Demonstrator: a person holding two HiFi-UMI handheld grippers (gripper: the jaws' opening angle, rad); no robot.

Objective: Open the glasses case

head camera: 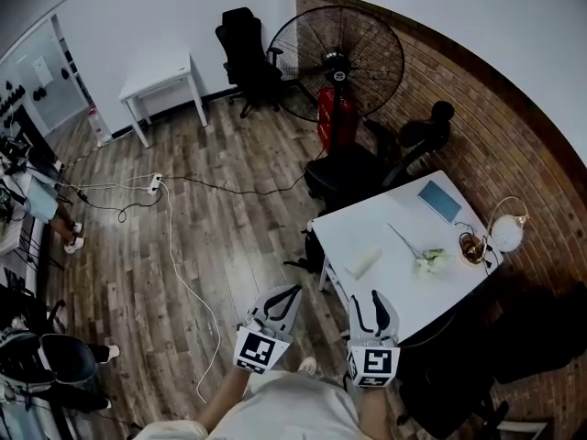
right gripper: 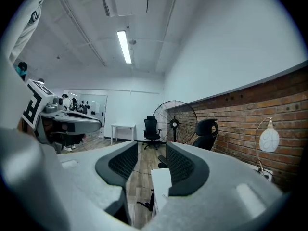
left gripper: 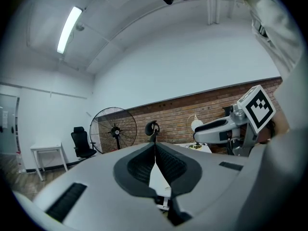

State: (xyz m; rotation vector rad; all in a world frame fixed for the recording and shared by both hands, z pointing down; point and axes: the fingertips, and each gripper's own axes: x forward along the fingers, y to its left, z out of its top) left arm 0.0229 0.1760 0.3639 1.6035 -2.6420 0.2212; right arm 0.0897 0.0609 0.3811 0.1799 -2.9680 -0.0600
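The right gripper [head camera: 372,299], jaws apart and empty, and left gripper [head camera: 292,293], jaws together, hung beside the table [head camera: 394,209], likely readied for its pale case [head camera: 364,264].

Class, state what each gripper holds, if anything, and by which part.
Nothing is held. The left gripper is shut with nothing between its jaws; the right gripper is open and empty.

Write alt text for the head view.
Looking down, a person holds the left gripper shut and the right gripper open, both empty, above a wood floor beside a white table bearing a blue case and a lamp. A large fan stands beyond.
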